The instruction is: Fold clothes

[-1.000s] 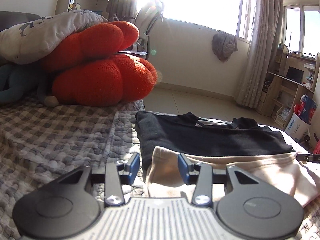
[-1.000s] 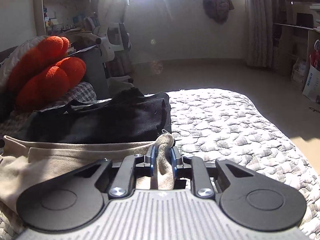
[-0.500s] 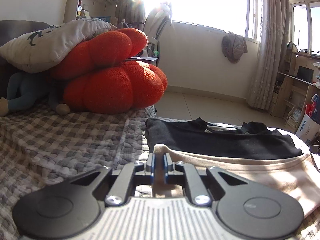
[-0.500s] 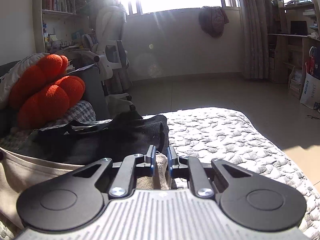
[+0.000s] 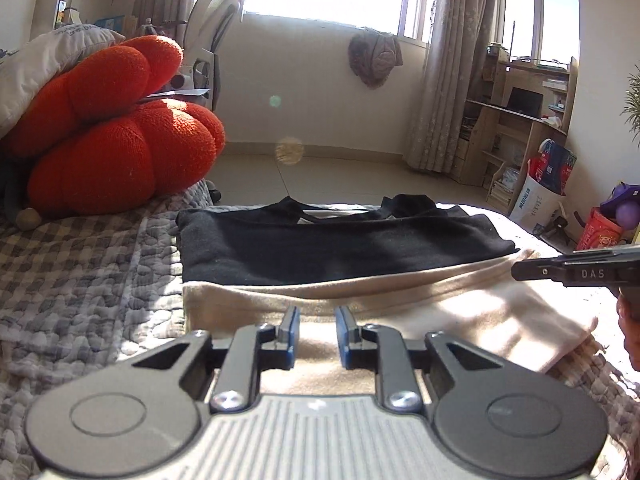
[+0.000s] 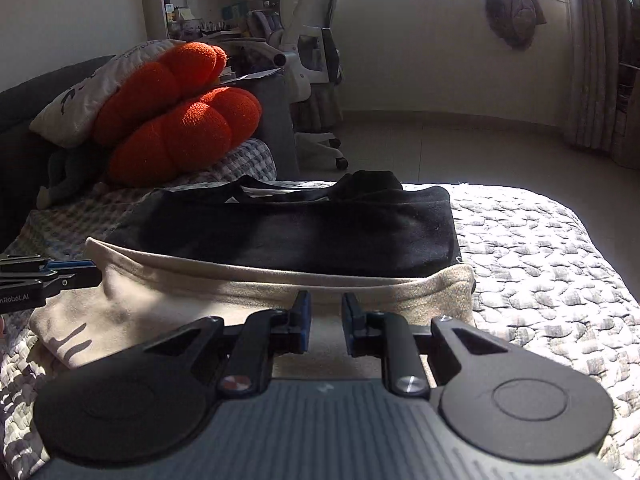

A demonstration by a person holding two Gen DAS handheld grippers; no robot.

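A folded beige garment (image 5: 400, 304) lies on a quilted grey bed (image 6: 540, 248), its long axis running side to side across both wrist views, its far folded edge touching a folded black garment (image 5: 340, 248) that lies parallel just beyond it, neckline toward the window. The left tongs (image 5: 316, 336) stand over the beige cloth near its left end, their blue pads slightly apart after just opening, with the fabric below the gap and nothing pinched between them. The right tongs (image 6: 325, 322) sit over the same garment toward its right end, likewise a little spread after just opening, the cloth lying flat beneath rather than clamped. Each tool shows at the edge of the other's view, so the beige piece stretches between the two. The garment's near part runs under both tools toward the cameras. Orange pumpkin-shaped cushions (image 5: 116, 136) rest on the bed to the left, well apart from the clothes, with a pale pillow (image 6: 80, 92) leaning on them
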